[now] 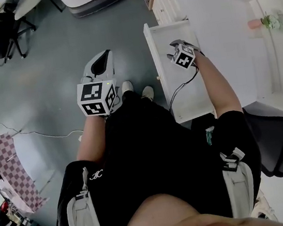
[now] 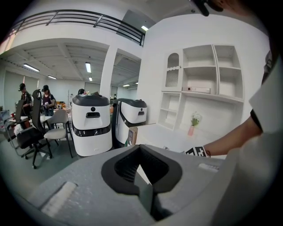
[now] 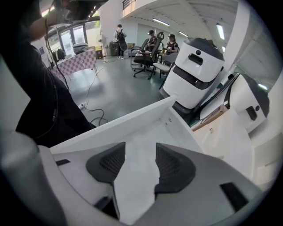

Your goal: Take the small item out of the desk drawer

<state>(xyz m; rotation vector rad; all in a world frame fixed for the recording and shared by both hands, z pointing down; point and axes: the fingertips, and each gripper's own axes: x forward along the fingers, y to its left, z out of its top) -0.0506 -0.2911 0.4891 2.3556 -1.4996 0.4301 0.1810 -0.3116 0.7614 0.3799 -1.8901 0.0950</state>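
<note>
– White desk (image 1: 214, 37) at right, its drawer (image 1: 187, 106) standing open over the grey floor (image 1: 47, 71): what is in it?
– Bare white bottom wherever it shows. In the head view a black cable (image 1: 182, 88) trails over it. I cannot pick out the small item in any view.
– And the two grippers?
– The right gripper (image 3: 140, 149) points down into the drawer's far half, jaws spread wide, with only the drawer's bottom between them. The left gripper (image 2: 140, 149) hangs over the floor left of the drawer, pads pressed together at the tips, pinching nothing.
– What does one camera catch that another misses?
– Only the left gripper view shows the wall shelves (image 2: 203, 75) above the desk. Both gripper views take in white rounded machines (image 2: 91, 126) across the room. Only the head view shows the black office chair (image 1: 274, 143), near right. A pink vase (image 1: 254, 24) stands on the far desk top.
</note>
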